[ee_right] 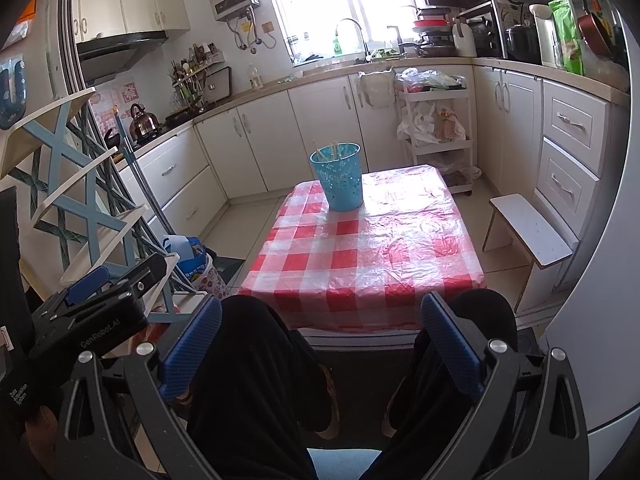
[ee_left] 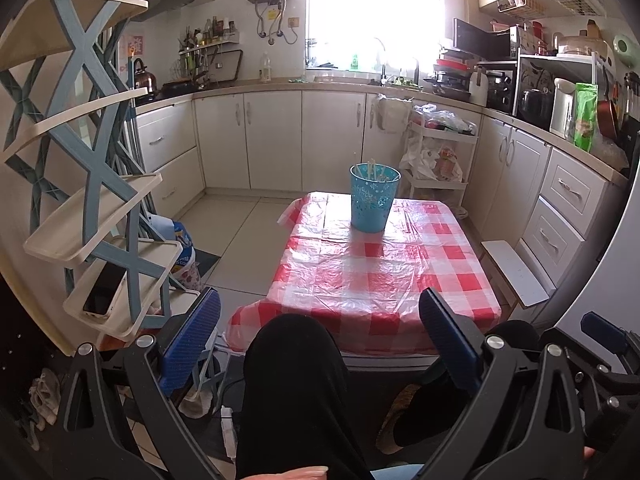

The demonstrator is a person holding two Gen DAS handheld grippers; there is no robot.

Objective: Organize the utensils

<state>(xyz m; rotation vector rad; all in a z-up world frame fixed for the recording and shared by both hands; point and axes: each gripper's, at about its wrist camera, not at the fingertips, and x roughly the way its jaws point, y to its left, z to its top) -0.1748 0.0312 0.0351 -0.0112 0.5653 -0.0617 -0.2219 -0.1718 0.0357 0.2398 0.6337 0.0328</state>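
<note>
Two black-clad knees (ee_left: 288, 380) between both gaping tools and blue bucket (ee_left: 374, 198).

A red and white checked cloth (ee_left: 376, 276) covers the desk. A blue and cream rack (ee_left: 80, 184) stands on the left, and a phone (ee_left: 105, 289) lies on its bottom shelf. A shiny kettle (ee_right: 141, 119) sits on the stove. A white stool (ee_right: 530, 230) stands right of the desk. A white cart (ee_right: 436, 120) full of bags stands by the cupboards. A green bag (ee_left: 585, 115) sits on the counter.
</note>
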